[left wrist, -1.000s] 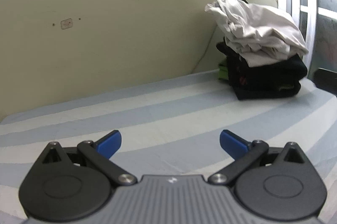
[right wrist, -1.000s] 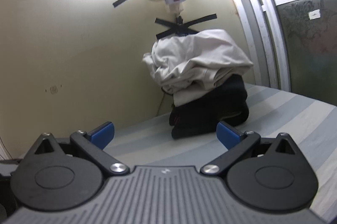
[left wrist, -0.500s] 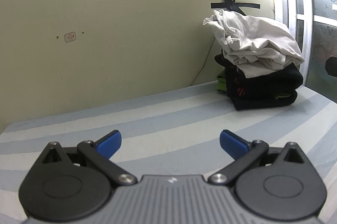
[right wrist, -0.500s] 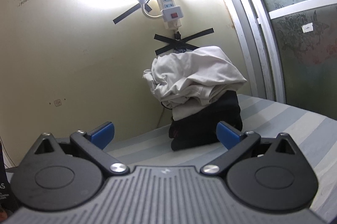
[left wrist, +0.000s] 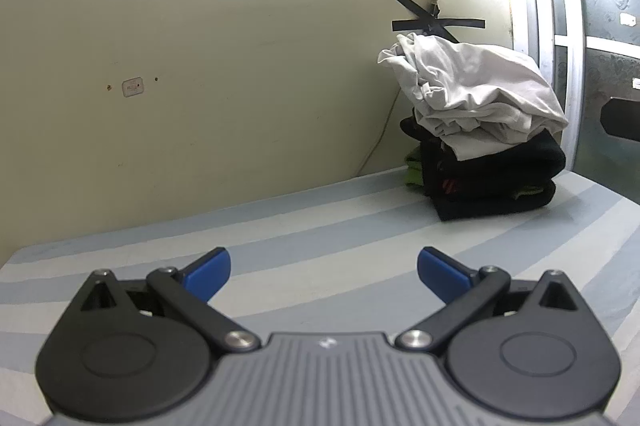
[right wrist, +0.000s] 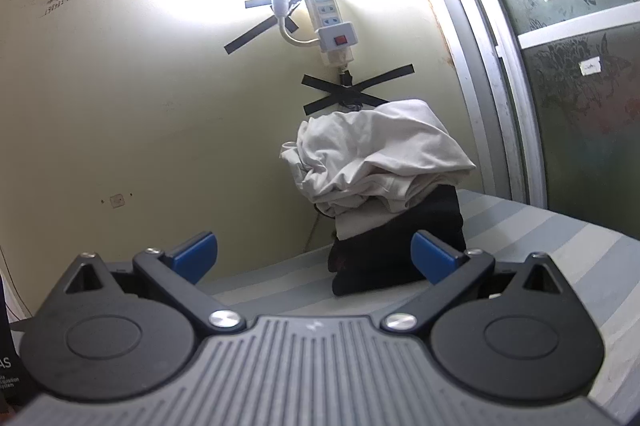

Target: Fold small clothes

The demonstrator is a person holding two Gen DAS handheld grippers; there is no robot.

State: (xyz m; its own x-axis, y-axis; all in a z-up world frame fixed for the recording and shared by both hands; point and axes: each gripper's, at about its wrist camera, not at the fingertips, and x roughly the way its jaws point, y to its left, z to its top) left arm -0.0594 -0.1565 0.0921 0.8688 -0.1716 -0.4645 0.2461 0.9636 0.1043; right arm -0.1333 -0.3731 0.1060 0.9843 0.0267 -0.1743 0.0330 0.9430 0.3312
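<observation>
A crumpled white garment (left wrist: 476, 97) lies on top of a stack of folded black clothes (left wrist: 496, 181) in the far right corner of the striped surface (left wrist: 320, 234), against the wall. The white garment (right wrist: 376, 161) and the black stack (right wrist: 396, 246) also show in the right wrist view. My left gripper (left wrist: 324, 268) is open and empty, well short of the stack. My right gripper (right wrist: 314, 254) is open and empty, facing the stack from a short way off.
A yellowish wall (left wrist: 200, 65) runs behind the surface. A white power strip (right wrist: 332, 21) and black tape crosses (right wrist: 356, 89) hang above the stack. A framed patterned glass panel (right wrist: 580, 85) stands at the right. A green cloth (left wrist: 414, 173) peeks out behind the stack.
Both grippers have tilted upward and drawn back a little, so the stack sits lower and smaller in both views. Both stay open and empty.
</observation>
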